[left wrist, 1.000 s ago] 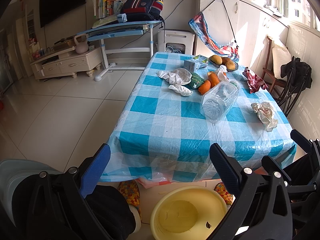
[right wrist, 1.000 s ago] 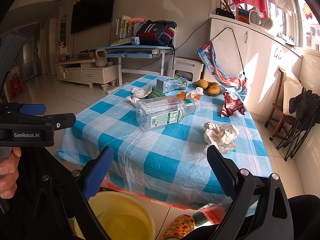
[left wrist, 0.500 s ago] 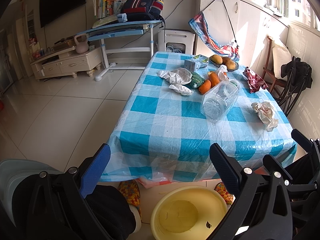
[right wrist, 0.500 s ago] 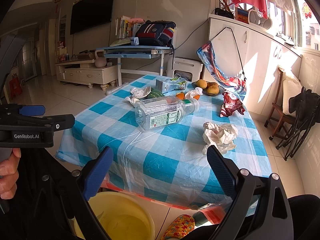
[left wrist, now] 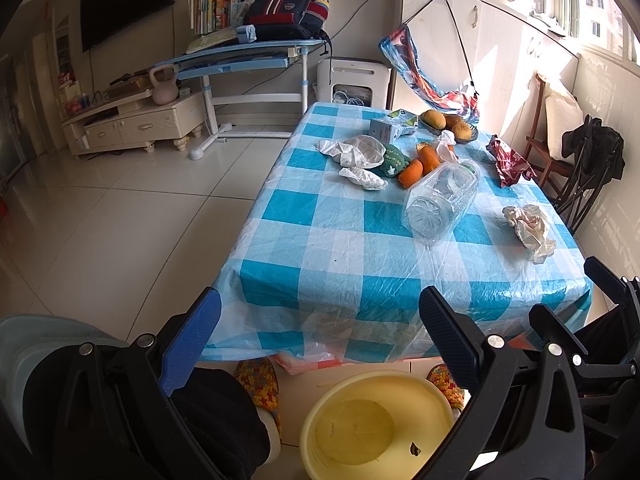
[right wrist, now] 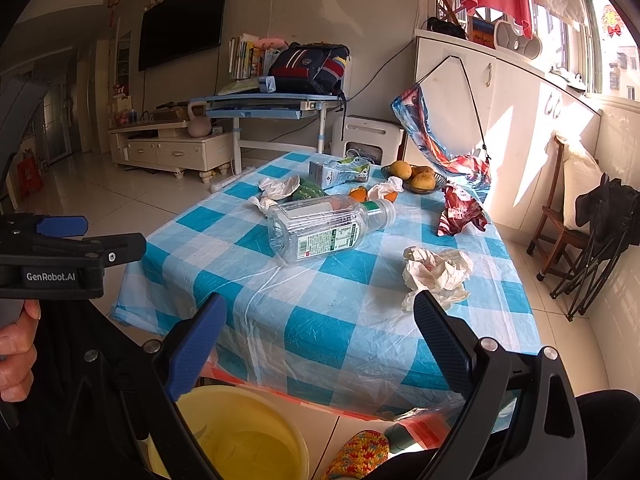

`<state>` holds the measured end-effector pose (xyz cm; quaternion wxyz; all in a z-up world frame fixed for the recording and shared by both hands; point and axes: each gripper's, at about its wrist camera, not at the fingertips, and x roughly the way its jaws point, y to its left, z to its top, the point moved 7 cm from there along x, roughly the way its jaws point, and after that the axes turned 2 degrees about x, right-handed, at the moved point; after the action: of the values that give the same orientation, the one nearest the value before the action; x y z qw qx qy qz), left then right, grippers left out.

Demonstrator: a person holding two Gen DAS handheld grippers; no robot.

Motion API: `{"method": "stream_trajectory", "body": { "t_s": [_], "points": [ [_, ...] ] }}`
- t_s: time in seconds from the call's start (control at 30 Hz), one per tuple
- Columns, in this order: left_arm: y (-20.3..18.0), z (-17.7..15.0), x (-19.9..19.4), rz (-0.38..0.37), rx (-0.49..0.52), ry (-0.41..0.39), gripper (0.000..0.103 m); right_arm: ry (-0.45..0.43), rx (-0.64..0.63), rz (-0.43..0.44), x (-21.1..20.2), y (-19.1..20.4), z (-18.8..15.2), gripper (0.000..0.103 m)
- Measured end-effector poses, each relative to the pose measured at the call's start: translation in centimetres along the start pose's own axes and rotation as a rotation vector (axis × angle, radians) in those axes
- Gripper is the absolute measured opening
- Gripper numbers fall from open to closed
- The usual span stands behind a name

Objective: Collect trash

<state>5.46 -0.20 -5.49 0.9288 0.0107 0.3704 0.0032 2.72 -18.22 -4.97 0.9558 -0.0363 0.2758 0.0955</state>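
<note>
A clear plastic bottle (left wrist: 442,202) (right wrist: 326,228) lies on its side on the blue-checked table (left wrist: 320,248) (right wrist: 340,320). A crumpled paper wad (left wrist: 530,230) (right wrist: 436,270) lies near the table's right edge. More crumpled tissues (left wrist: 356,156) (right wrist: 278,190), a red wrapper (left wrist: 510,162) (right wrist: 460,212) and a carton (left wrist: 390,128) (right wrist: 336,172) lie farther back. A yellow bin (left wrist: 376,428) (right wrist: 240,436) stands on the floor below the near table edge. My left gripper (left wrist: 320,332) and right gripper (right wrist: 316,336) are open, empty, held before the near edge.
Oranges (left wrist: 418,166) and a bowl of fruit (left wrist: 448,122) (right wrist: 416,178) sit on the table. A folded black chair (left wrist: 588,172) (right wrist: 600,240) stands right of the table. A blue desk (left wrist: 240,64) and a TV cabinet (left wrist: 132,124) stand at the back.
</note>
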Motion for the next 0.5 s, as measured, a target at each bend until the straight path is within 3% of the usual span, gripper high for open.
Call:
{"method": "stream_trajectory", "body": {
  "t_s": [0.37, 0.5],
  "points": [
    [-0.7, -0.7, 0.5, 0.01, 0.018, 0.016, 0.096, -0.007, 0.053, -0.007, -0.3, -1.1, 0.7, 0.092],
    [-2.0, -0.2, 1.4, -0.01, 0.042, 0.044, 0.096, -0.013, 0.107, -0.055, -0.6, -3.6, 1.7, 0.093]
  ]
}}
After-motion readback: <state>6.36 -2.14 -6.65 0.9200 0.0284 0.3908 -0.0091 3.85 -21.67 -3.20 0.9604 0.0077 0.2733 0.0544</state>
